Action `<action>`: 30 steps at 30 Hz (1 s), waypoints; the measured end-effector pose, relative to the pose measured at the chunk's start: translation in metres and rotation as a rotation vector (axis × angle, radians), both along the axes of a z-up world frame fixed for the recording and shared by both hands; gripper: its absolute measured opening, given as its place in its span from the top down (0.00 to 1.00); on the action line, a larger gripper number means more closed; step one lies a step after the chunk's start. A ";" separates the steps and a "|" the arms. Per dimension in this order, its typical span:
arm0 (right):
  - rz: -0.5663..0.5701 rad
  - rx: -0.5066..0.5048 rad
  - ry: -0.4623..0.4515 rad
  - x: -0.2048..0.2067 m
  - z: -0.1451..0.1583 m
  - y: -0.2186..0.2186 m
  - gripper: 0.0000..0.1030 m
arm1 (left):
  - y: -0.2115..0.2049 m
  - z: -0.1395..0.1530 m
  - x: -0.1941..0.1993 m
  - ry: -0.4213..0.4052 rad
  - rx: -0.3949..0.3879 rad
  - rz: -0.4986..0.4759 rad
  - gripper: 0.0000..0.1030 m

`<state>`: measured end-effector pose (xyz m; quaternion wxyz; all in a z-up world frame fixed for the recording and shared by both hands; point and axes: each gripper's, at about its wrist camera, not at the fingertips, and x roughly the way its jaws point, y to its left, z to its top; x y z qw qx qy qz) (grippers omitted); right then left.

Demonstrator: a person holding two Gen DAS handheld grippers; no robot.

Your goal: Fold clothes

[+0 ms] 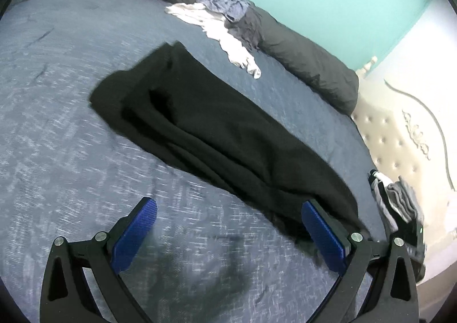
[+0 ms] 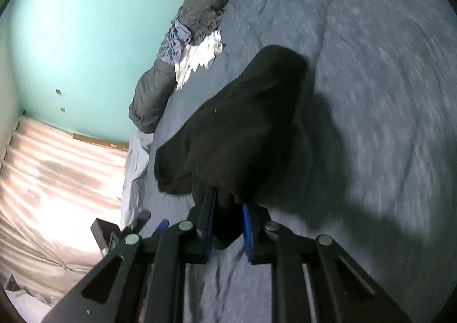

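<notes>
— While the long black knitted garment [image 1: 217, 134] lies stretched across the middle of the left wrist view on the blue-grey woven bedspread [image 1: 57, 123], how far along would you judge the folding?
— Partway, I'd judge. It looks doubled lengthwise into a narrow strip with layered edges, but it is still long. The right gripper [image 2: 227, 226] is pinching its near end at lower centre of the right wrist view, lifting the cloth so it throws a shadow.
— And the left gripper [image 1: 228, 234]?
— Spread wide at the bottom of its frame, blue ribbed pads holding nothing, just beside the strip's lower right end.
— Anything else left?
— A crumpled white cloth [image 1: 217, 29] and a wrinkled blue-grey cloth [image 1: 222, 0] lie unfolded at upper centre, against a dark grey rolled quilt [image 1: 300, 57]. All soft, limp fabric.
</notes>
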<state>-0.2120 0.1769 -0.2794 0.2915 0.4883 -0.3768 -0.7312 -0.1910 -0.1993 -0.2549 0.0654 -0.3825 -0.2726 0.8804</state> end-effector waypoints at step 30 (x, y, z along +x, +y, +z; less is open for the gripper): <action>0.115 0.214 -0.042 -0.159 -0.032 0.004 0.35 | -0.017 -0.016 -0.018 -0.030 0.054 0.031 0.00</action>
